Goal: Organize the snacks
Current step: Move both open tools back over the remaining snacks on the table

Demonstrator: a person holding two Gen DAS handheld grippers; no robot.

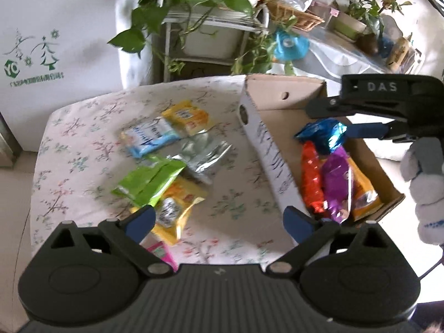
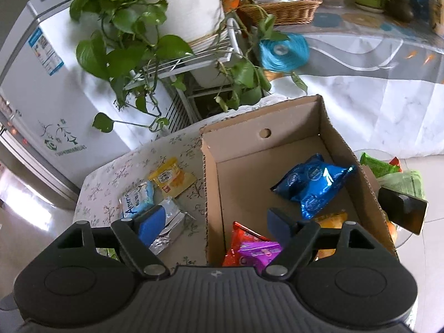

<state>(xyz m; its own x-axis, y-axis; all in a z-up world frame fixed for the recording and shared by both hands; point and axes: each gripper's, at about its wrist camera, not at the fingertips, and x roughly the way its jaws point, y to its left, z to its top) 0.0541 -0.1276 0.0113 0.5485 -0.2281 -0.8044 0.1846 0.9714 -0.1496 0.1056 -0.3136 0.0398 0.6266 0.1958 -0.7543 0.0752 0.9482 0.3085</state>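
My left gripper point(image 1: 219, 219) open over bare cloth; loose snacks point(image 1: 166, 149) at 11 o'clock. My right gripper point(image 2: 215, 222) open astride left wall of box point(image 2: 211, 194); blue packet point(image 2: 313, 186) at 1 o'clock, room behind it.

We see our left tool point(image 1: 219, 219) as a black ribbed body with two rounded housings, silver screws at the linkage pivots and blue pads point(image 1: 143, 219) on its fingers. Our right tool point(image 2: 216, 222) is built the same way; from the left wrist view its black side carries the raised letters "DAS". Our right hand point(image 1: 426, 191) wears a white and grey glove.
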